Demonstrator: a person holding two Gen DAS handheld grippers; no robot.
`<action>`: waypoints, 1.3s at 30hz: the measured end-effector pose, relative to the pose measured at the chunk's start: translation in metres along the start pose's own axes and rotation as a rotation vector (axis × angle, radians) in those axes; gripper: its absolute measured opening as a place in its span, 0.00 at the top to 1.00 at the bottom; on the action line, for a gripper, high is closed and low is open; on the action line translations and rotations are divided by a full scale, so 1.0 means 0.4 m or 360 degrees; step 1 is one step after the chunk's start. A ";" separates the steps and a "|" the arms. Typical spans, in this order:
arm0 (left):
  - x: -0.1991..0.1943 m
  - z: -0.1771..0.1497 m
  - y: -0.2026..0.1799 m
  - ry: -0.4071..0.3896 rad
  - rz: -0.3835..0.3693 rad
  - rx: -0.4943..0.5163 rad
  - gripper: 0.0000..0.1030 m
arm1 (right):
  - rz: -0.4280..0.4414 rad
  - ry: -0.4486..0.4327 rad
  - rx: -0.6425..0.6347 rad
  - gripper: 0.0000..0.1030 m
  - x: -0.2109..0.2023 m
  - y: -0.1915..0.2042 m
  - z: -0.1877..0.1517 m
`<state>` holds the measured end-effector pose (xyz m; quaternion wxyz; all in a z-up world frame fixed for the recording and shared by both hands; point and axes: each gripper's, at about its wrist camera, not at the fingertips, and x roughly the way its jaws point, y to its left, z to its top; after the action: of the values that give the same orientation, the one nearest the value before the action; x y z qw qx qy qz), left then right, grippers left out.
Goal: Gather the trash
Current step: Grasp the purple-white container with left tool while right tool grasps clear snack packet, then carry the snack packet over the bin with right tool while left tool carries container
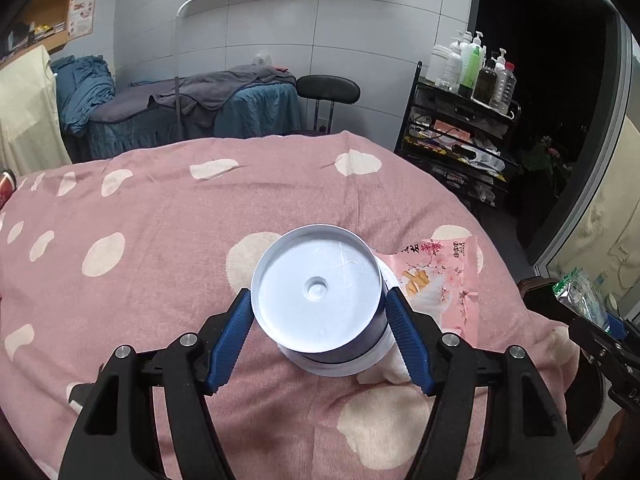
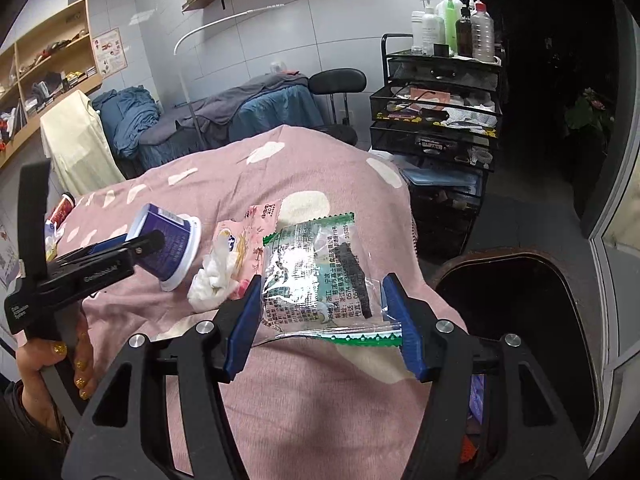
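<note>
A white plastic cup (image 1: pixel 316 288) with a dark blue band sits between the blue pads of my left gripper (image 1: pixel 319 292), its base facing the camera. The right wrist view shows this cup (image 2: pixel 168 240) lifted off the pink blanket and tilted. My right gripper (image 2: pixel 323 280) is shut on a clear wrapper with green zigzag edges (image 2: pixel 312 264), held above the blanket. A pink snack bag (image 2: pixel 248 236) and a crumpled white tissue (image 2: pixel 212 276) lie on the blanket between the two grippers.
The pink dotted blanket (image 1: pixel 160 240) covers a bed. A dark bin with a brown rim (image 2: pixel 520 320) stands open at the bed's right side. A red can (image 2: pixel 64 208) lies far left. A black wire cart with bottles (image 2: pixel 436 120) stands behind. A hand (image 2: pixel 52 360) holds the left gripper.
</note>
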<state>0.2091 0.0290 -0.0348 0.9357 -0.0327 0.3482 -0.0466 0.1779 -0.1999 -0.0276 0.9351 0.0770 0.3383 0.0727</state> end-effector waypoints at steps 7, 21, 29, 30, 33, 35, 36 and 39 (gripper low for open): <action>-0.113 -0.024 -0.017 -0.0133 -0.0028 -0.0005 0.35 | -0.0009 -0.0045 0.0043 0.41 -0.052 -0.034 -0.023; -0.201 -0.072 -0.135 -0.0213 -0.0173 0.0100 0.35 | -0.0128 -0.0109 0.0205 0.41 -0.146 -0.158 -0.082; -0.211 -0.081 -0.217 -0.0223 -0.0257 0.0191 0.35 | -0.0253 -0.0086 0.0346 0.41 -0.165 -0.267 -0.123; -0.210 -0.083 -0.227 -0.0221 -0.0264 0.0202 0.35 | -0.0273 -0.0078 0.0368 0.41 -0.164 -0.282 -0.128; -0.206 -0.088 -0.254 -0.0212 -0.0297 0.0233 0.35 | -0.0323 -0.0046 0.0401 0.41 -0.156 -0.315 -0.139; -0.201 -0.090 -0.270 -0.0203 -0.0312 0.0253 0.35 | -0.0364 -0.0008 0.0436 0.41 -0.142 -0.342 -0.150; -0.199 -0.091 -0.278 -0.0199 -0.0319 0.0264 0.35 | -0.0374 0.0014 0.0462 0.41 -0.133 -0.359 -0.158; -0.192 -0.095 -0.298 -0.0187 -0.0337 0.0290 0.35 | -0.0403 0.0057 0.0495 0.41 -0.111 -0.386 -0.174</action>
<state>0.1187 -0.0820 -0.0026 0.9434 0.0131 0.2817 -0.1746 0.1125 -0.3526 -0.0827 0.9075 0.1760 0.3689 -0.0973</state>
